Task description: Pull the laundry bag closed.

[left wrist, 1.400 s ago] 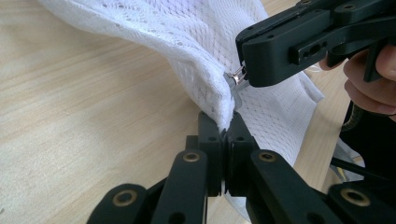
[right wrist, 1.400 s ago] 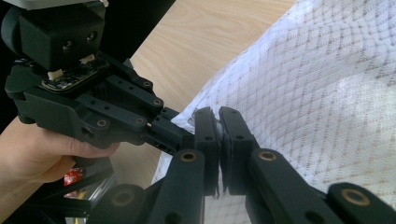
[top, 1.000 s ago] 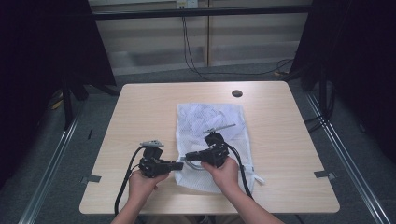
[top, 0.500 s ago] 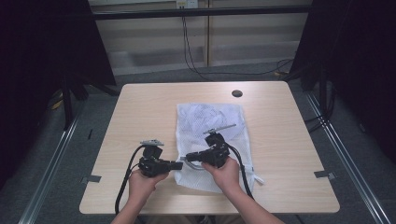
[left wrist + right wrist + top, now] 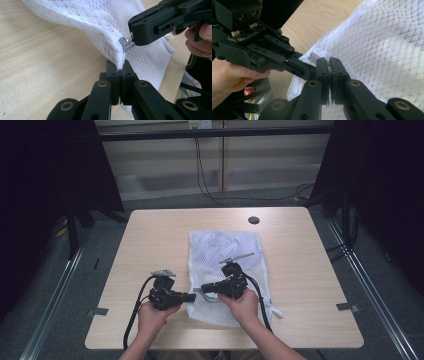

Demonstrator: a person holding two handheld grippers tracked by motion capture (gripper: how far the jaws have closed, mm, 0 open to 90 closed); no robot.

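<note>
My left tool [image 5: 192, 296] has its jaws fully closed, pinching the edge of the white mesh laundry bag [image 5: 225, 250]; in the left gripper view the fabric rises in a fold from between the tips [image 5: 120, 65]. My right tool [image 5: 205, 289] is closed as well, and in the right gripper view its tips [image 5: 329, 65] clamp the bag's edge right beside the left tool [image 5: 297, 67]. In the left gripper view the right tool [image 5: 140, 32] grips a small metal piece, apparently the zipper pull [image 5: 125, 41]. The two tools meet tip to tip at the bag's near left corner, around 7 o'clock on the bag. The bag lies flat on the wooden counter [image 5: 150, 235], near its centre and slightly toward 5 o'clock. A dark round grommet [image 5: 254, 220] sits at the counter's 1 o'clock.
</note>
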